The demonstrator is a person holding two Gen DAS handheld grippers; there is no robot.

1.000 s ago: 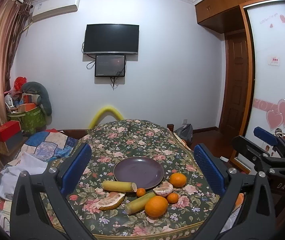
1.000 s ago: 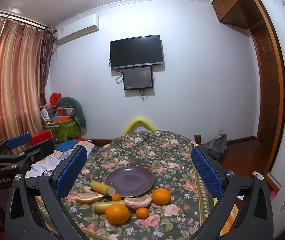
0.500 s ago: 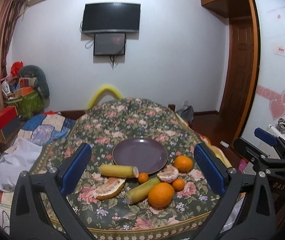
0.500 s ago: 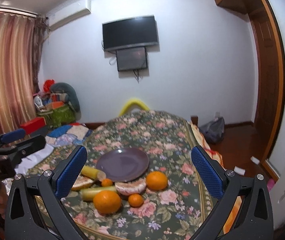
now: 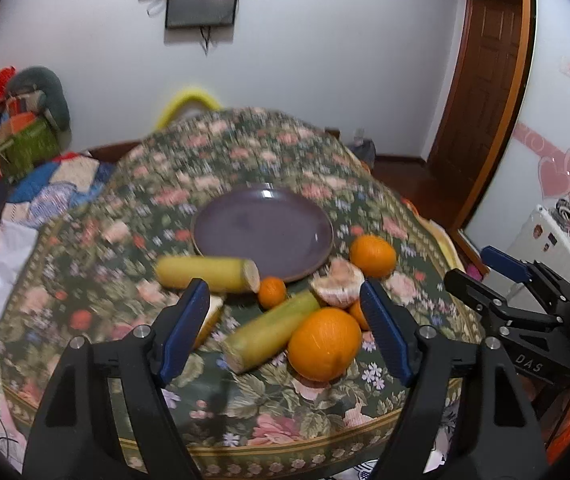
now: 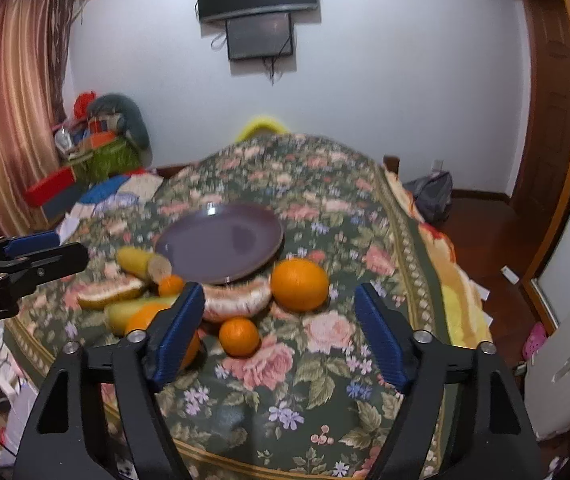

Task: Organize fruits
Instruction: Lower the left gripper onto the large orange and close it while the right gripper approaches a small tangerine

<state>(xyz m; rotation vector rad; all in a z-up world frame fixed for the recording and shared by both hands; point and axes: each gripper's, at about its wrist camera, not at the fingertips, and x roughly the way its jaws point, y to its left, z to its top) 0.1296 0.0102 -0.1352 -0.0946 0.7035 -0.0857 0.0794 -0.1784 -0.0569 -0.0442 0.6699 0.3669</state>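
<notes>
An empty purple plate (image 5: 263,232) (image 6: 221,242) sits on a floral tablecloth. In front of it lie two yellow-green cane pieces (image 5: 205,274) (image 5: 269,330), pomelo pieces (image 5: 337,286) (image 6: 233,300), a large orange (image 5: 324,344), a second orange (image 5: 372,256) (image 6: 300,284) and small tangerines (image 5: 272,291) (image 6: 239,337). My left gripper (image 5: 285,332) is open and empty, over the near cane piece and large orange. My right gripper (image 6: 277,332) is open and empty, over a small tangerine.
The table's front edge (image 5: 285,440) is close below both grippers. The right gripper shows at the right in the left wrist view (image 5: 525,308). Boxes and bags (image 6: 97,148) are piled at the left wall. A door (image 5: 481,80) stands at the right.
Both grippers have moved forward and down toward the fruit, which now looks much larger. Both stay open and empty. No fruit has moved.
</notes>
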